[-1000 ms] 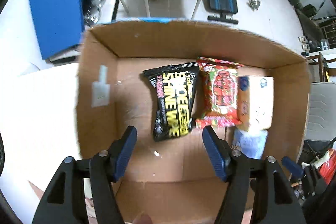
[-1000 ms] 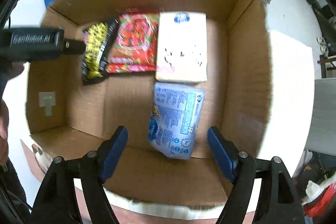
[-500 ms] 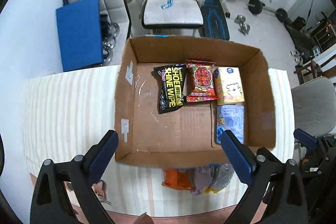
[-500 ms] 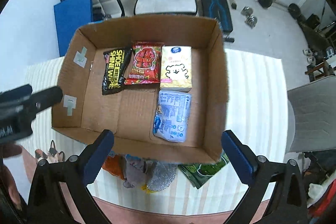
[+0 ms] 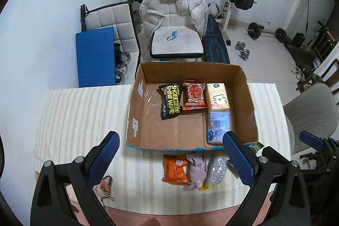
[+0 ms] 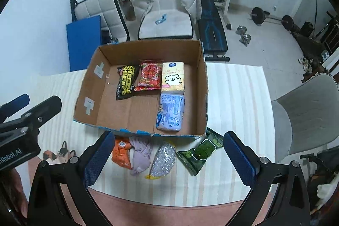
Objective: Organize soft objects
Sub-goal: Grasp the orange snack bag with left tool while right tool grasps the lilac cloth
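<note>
An open cardboard box (image 5: 135,111) (image 6: 84,86) stands on the striped table. Inside lie a black shoe-wipes pack (image 5: 170,103) (image 6: 126,82), a red pack (image 5: 193,94) (image 6: 149,75), a yellow tissue pack (image 5: 218,95) (image 6: 172,77) and a pale blue pack (image 5: 218,125) (image 6: 170,112). In front of the box lie an orange pack (image 5: 175,169) (image 6: 121,153), a lilac cloth (image 5: 198,167) (image 6: 141,154), a silver scourer (image 5: 216,169) (image 6: 163,160) and a green pack (image 6: 200,150). My left gripper (image 5: 171,159) and right gripper (image 6: 168,160) are open, empty, held above the table's near edge.
A striped cloth covers the table (image 5: 80,120). A cat-print item (image 5: 103,185) lies near the front left. A grey chair (image 6: 307,111) stands at the right. A chair with a white jacket (image 5: 173,20), a blue board (image 5: 95,56) and weights are behind the table.
Both grippers have pulled up and back out of the box, leaving the packs inside. The loose items in front of the box have come into view.
</note>
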A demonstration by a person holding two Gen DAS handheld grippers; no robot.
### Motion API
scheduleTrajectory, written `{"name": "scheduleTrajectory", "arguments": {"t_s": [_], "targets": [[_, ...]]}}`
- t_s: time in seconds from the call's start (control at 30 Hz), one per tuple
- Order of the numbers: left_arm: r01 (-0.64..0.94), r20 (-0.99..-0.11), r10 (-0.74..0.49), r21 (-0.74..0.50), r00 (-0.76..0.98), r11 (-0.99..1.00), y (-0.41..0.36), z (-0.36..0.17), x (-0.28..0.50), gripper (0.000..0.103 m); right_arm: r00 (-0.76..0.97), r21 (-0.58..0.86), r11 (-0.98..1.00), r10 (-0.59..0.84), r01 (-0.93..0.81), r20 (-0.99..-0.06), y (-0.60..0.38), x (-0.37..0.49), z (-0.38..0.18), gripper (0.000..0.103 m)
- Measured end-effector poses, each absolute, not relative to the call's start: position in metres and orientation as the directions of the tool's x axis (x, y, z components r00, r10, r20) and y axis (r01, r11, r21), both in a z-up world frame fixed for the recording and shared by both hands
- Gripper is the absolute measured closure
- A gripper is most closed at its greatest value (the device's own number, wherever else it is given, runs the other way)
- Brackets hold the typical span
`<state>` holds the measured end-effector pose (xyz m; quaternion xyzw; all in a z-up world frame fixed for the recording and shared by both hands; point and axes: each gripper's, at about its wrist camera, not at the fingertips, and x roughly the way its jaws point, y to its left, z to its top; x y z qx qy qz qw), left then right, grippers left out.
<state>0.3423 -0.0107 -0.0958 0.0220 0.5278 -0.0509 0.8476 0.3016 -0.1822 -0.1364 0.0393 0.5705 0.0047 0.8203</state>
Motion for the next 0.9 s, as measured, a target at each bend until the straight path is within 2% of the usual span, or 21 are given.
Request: {"name": "scheduleTrajectory", "arguments": {"t_s": [0.13, 0.23, 0.47, 0.5, 0.53, 0.57, 0.6, 0.77, 0.87, 0.9], "targets": [[0.085, -0.899, -0.046, -0.009, 0.435, 0.996, -0.008, -0.094, 0.332, 0.003, 0.357, 0.087, 0.995, 0.067, 0.040, -0.932, -0.187, 0.291, -0.129, 0.000], [0.062, -0.912, -0.023, 0.003, 0.409, 0.998, -0.002, -0.112, 0.326, 0.003, 0.330, 0.118, 0.991, 0.091, 0.061, -0.940, -0.194, 0.282, -0.143, 0.000], [0.049, -0.983, 0.002, 0.011, 0.185, 0.999, 0.007, -0.228, 0.324, 0.003, 0.143, 0.229, 0.966, 0.212, 0.117, -0.967, -0.198, 0.266, -0.240, 0.000], [0.049, -0.989, -0.005, 0.002, 0.147, 0.999, 0.006, -0.247, 0.325, 0.008, 0.109, 0.247, 0.959, 0.233, 0.142, -0.966, -0.199, 0.266, -0.260, 0.002], [0.046, -0.994, -0.013, -0.008, 0.106, 0.999, 0.006, -0.266, 0.327, 0.018, 0.086, 0.254, 0.954, 0.243, 0.157, -0.966, -0.200, 0.265, -0.275, 0.011], [0.044, -0.998, -0.026, -0.024, 0.051, 0.999, 0.004, -0.290, 0.329, 0.022, 0.064, 0.263, 0.950, 0.255, 0.171, -0.965, -0.200, 0.265, -0.289, 0.024], [0.041, -0.999, -0.037, -0.036, 0.017, 0.999, 0.003, -0.305, 0.329, 0.026, 0.050, 0.266, 0.947, 0.261, 0.182, -0.964, -0.201, 0.263, -0.299, 0.027], [0.036, -0.993, -0.052, -0.056, -0.103, 0.998, -0.008, -0.375, 0.332, 0.026, 0.004, 0.270, 0.940, 0.275, 0.209, -0.961, -0.198, 0.261, -0.336, 0.029], [0.030, -0.990, -0.059, -0.064, -0.129, 0.998, -0.012, -0.395, 0.332, 0.026, -0.010, 0.269, 0.940, 0.277, 0.212, -0.961, -0.192, 0.262, -0.346, 0.029], [0.033, -0.991, -0.052, -0.057, -0.120, 0.998, -0.013, -0.397, 0.332, 0.033, -0.010, 0.269, 0.939, 0.278, 0.213, -0.961, -0.190, 0.263, -0.347, 0.029]]}}
